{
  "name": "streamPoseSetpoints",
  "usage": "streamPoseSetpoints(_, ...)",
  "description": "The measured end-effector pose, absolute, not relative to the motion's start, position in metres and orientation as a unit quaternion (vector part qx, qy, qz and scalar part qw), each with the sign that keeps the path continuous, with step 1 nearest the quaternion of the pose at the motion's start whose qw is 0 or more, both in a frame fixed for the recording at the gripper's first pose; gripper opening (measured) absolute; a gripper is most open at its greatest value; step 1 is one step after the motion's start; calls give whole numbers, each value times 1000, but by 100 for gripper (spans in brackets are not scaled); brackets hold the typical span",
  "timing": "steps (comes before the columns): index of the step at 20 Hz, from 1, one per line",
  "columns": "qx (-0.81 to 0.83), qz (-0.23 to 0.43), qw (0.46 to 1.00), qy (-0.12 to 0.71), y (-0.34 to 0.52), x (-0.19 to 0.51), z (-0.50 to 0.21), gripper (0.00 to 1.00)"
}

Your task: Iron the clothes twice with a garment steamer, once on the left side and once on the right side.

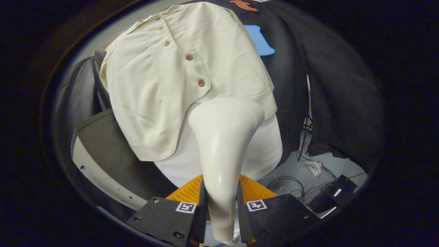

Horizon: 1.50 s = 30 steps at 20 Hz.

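where the two fingers of the tool (221, 212) rise at six o'clock, they sit narrow and both press on the smooth cream handle of the garment steamer (223, 151), one finger on each side of it. each finger (164, 216) carries a small square black-and-white marker near its inner edge. behind the fingers, at about six o'clock, an orange ribbed piece (255, 190) fans out to either side of the handle. from the grip the steamer widens upward toward twelve o'clock into a broad rounded head, which lies against the lower edge of the shirt (164, 79). the shirt is pale cream with a row of small reddish-brown buttons (201, 82) running from the collar at eleven o'clock down toward the steamer head; it hangs over a white form (267, 147) that shows below its hem. at eight o'clock, beside the shirt, stands a table (103, 137) with a dark top and a light edge. at four o'clock, on the grey floor (295, 168), lie loose cables (308, 178) and a dark box (334, 193). beyond everything, black cloth (329, 89) forms the booth wall.
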State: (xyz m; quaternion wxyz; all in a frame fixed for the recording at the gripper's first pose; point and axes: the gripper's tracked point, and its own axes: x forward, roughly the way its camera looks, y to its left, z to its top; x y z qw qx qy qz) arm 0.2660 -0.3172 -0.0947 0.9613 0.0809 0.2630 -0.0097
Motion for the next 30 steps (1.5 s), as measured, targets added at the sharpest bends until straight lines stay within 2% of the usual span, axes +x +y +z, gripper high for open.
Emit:
streamPoseSetpoints(5, 60, 17, 968, 245, -271, 236, -59, 39)
streamPoseSetpoints(18, 36, 75, 989, 123, -150, 167, 49, 39)
streamPoseSetpoints(30, -51, 116, 992, 20, -29, 105, 136, 40)
